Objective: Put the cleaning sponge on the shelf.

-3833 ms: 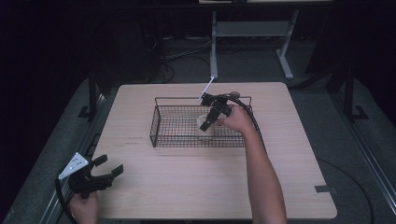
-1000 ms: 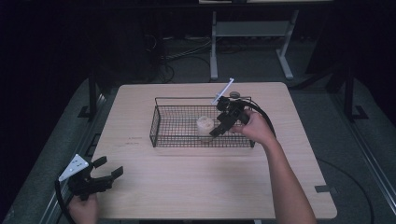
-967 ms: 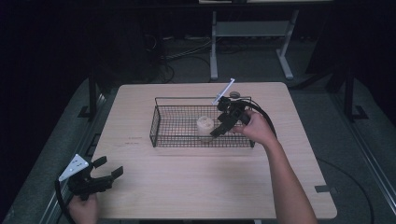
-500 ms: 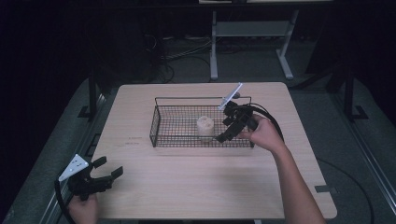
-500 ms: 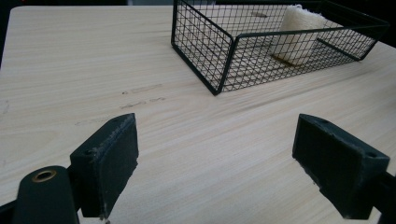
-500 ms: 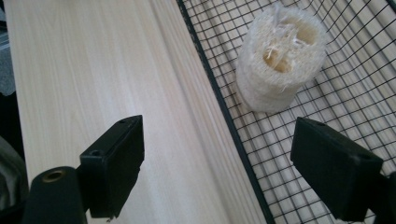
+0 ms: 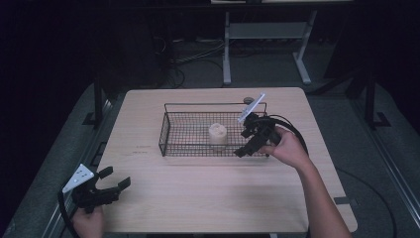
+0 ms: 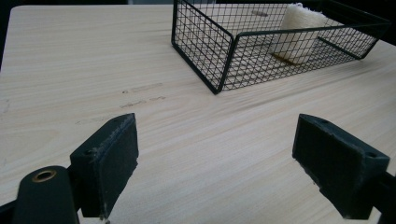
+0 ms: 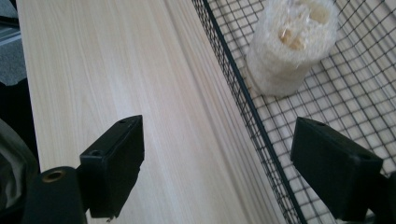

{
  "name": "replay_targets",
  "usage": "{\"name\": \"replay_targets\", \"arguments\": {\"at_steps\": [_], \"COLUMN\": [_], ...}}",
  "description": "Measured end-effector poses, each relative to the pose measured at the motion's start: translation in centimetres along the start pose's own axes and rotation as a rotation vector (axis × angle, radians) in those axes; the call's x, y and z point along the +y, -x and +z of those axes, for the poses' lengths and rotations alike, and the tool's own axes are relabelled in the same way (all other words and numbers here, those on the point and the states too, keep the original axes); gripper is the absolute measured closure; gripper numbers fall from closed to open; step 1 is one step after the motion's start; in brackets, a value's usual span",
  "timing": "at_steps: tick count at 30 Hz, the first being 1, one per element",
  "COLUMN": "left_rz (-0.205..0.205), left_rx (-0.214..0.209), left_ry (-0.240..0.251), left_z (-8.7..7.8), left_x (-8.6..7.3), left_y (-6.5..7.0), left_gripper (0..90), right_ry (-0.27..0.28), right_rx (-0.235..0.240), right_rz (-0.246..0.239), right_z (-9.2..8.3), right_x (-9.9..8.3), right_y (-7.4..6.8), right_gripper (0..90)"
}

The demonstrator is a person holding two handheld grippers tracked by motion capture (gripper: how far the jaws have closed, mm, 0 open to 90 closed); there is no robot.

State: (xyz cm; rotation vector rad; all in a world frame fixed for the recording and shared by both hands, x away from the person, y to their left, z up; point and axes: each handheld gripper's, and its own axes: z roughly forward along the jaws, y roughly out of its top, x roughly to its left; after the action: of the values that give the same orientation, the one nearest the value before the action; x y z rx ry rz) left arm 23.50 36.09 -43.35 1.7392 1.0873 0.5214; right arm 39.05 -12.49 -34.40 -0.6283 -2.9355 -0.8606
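A cream loofah piece (image 7: 217, 134) stands upright inside a black wire basket (image 7: 171, 130) in the middle of the wooden table (image 7: 208, 198). My right gripper (image 7: 242, 143) hovers open over the basket's right front corner, empty, just right of the loofah. In the right gripper view the loofah (image 9: 289, 46) lies ahead beyond the basket rim (image 9: 233, 88), between the wide-apart jaws. My left gripper (image 7: 115, 177) rests open and empty at the table's front left corner. From there the basket (image 8: 219, 70) and the loofah (image 8: 299, 32) show far ahead.
Bare tabletop lies in front of the basket and to its left. The right gripper's cable (image 7: 292, 130) loops behind the hand. A metal stand (image 7: 262, 44) and floor cables sit beyond the table's far edge.
The right gripper, over the loofah in the basket 3.8 s ago, has pulled back to the right and toward the front rim, leaving the loofah standing. The left gripper has stayed put.
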Motion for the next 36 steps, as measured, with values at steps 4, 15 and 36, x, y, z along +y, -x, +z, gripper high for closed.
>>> {"name": "replay_targets", "arguments": {"at_steps": [4, 15, 36], "left_rz": [-0.001, 0.007, 0.010], "left_rx": [0.000, 0.001, 0.006], "left_ry": [-0.001, -0.007, -0.011], "left_z": [0.0, 0.1, 0.0], "left_x": [0.0, 0.0, 0.0], "left_y": [0.0, 0.2, 0.2], "left_gripper": [13.8, 13.8, 13.8], "right_ry": [0.008, 0.016, 0.012], "right_rx": [-0.004, -0.006, 0.001], "right_rz": [0.001, -0.003, 0.018], "right_z": [-0.1, -0.2, -0.2], "right_x": [-0.8, -2.4, -5.8], "right_y": [-0.2, -1.3, -2.2], "right_gripper": [16.9, 16.9, 16.9]}}
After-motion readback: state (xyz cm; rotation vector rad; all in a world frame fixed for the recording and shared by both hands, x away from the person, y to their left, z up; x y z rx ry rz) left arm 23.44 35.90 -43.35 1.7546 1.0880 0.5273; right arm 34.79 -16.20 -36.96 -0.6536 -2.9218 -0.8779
